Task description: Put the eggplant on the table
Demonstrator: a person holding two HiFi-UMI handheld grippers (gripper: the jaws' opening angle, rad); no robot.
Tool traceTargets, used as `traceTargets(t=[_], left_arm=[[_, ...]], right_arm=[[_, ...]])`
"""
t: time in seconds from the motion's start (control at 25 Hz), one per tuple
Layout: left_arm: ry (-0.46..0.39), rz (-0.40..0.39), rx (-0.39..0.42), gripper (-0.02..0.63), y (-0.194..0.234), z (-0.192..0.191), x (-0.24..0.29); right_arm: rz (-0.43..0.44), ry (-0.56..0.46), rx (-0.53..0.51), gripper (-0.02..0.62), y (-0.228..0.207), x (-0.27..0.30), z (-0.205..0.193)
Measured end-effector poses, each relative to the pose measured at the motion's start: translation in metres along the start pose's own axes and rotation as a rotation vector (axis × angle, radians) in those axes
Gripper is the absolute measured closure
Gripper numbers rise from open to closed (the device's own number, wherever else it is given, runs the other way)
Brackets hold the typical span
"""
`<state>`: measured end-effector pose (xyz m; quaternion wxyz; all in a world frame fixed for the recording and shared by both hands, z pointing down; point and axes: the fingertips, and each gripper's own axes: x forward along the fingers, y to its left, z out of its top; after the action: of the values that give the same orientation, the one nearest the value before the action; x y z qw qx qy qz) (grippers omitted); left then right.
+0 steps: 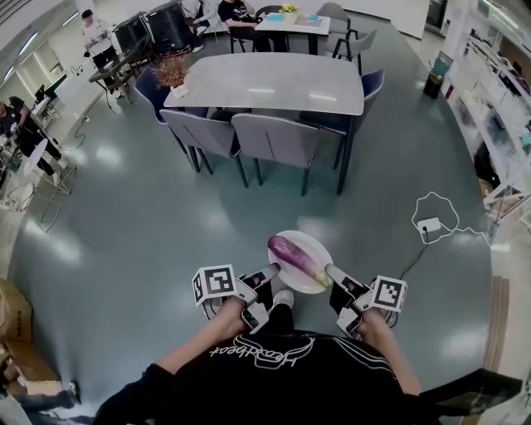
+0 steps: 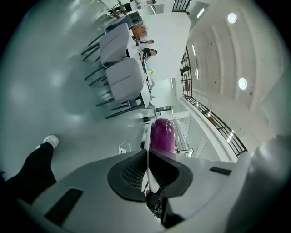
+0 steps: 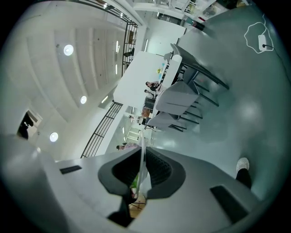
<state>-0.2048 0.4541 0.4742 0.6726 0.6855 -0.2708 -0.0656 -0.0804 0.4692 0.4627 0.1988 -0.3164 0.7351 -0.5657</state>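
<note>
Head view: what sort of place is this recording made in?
Probably an open-plan office or lab common area: a long grey table with padded chairs, people at other tables behind it, and stocked shelving on the right.

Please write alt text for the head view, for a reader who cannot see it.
The left gripper and the right gripper clamp opposite rims of a round white plate carrying a purple eggplant; a long grey table with chairs stands ahead.

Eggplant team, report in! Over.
Left tongs, right tongs shut on round white plate. Purple eggplant on it. Grey table ahead, grey chairs along near side.
</note>
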Motion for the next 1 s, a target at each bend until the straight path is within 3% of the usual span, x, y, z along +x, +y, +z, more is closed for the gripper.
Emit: traceTargets(t=[0.2, 0.48, 1.0], left_arm=[[0.023, -0.012, -0.003, 0.586, -0.006, 0.086, 0.041], [0.033, -0.046, -0.005, 0.586, -0.022, 0.176, 0.077], [0.078, -0.057, 0.015, 0.586, -0.031, 0.229, 0.137]], right_arm=[[-0.022, -0.010, -0.016, 0.565, -0.010, 0.068, 0.065], [-0.040, -0.027, -0.047, 0.565, -0.003, 0.139, 0.133], [-0.058, -0.077, -0.051, 0.565, -0.027, 0.164, 0.198]])
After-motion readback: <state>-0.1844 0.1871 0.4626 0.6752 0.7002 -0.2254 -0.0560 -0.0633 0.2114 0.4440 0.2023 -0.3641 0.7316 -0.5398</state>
